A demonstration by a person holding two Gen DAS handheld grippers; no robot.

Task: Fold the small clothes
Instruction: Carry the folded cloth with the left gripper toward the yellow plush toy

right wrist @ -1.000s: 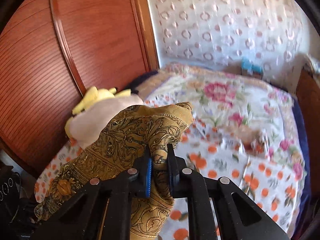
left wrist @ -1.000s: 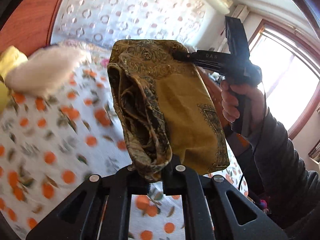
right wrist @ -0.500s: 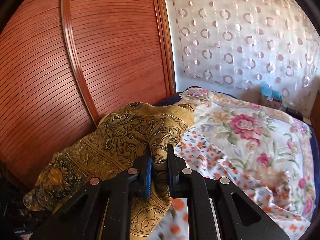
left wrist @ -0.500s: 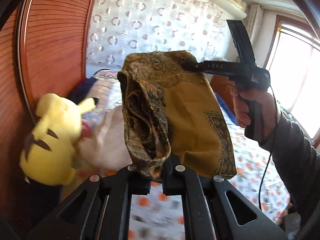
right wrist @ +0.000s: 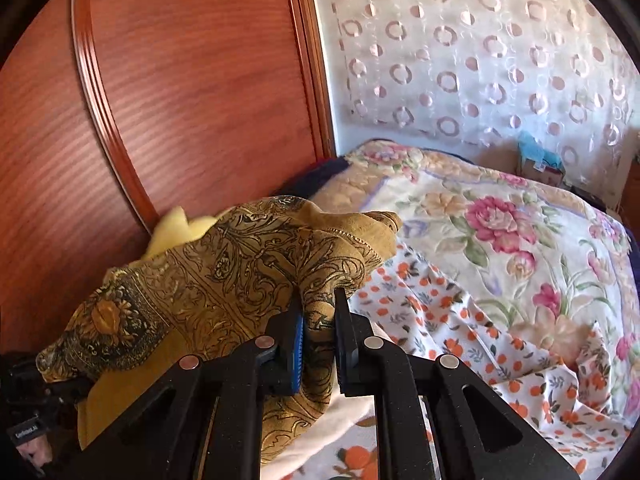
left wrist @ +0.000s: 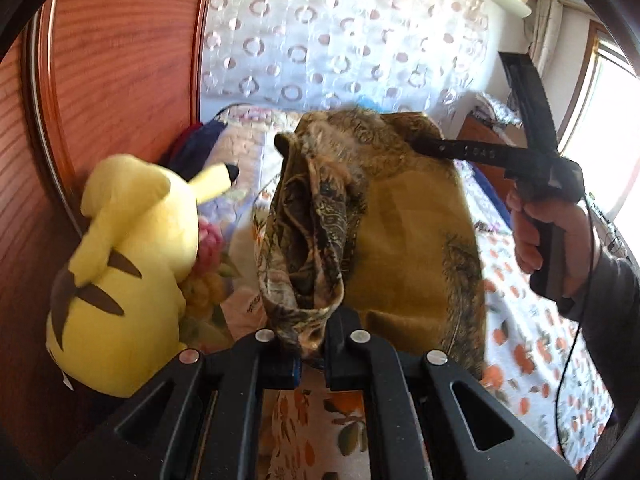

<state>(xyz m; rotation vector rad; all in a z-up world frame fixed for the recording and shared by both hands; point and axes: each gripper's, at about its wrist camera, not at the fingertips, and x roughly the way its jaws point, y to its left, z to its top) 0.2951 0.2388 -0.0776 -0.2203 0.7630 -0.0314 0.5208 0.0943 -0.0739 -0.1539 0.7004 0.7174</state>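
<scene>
A mustard cloth with a dark paisley print [left wrist: 404,248] hangs folded in the air between both grippers. My left gripper [left wrist: 312,340] is shut on its lower bunched corner. In the left wrist view my right gripper [left wrist: 420,144] pinches the cloth's top edge from the right, with a hand [left wrist: 548,236] on its handle. In the right wrist view the right gripper [right wrist: 320,320] is shut on a fold of the cloth [right wrist: 240,280], which drapes left toward the dark left gripper [right wrist: 36,400] at the lower left edge.
A yellow plush toy [left wrist: 124,264] leans on the red wooden headboard [left wrist: 120,60], close to the left of the cloth. Below lie an orange-dotted sheet [right wrist: 440,320], a floral quilt [right wrist: 500,240] and a white garment [right wrist: 340,420]. A blue box [right wrist: 536,160] stands by the curtain.
Both grippers carried the cloth across the bed toward the headboard and somewhat lower. The plush toy now looms large at the left. Both grips are unchanged.
</scene>
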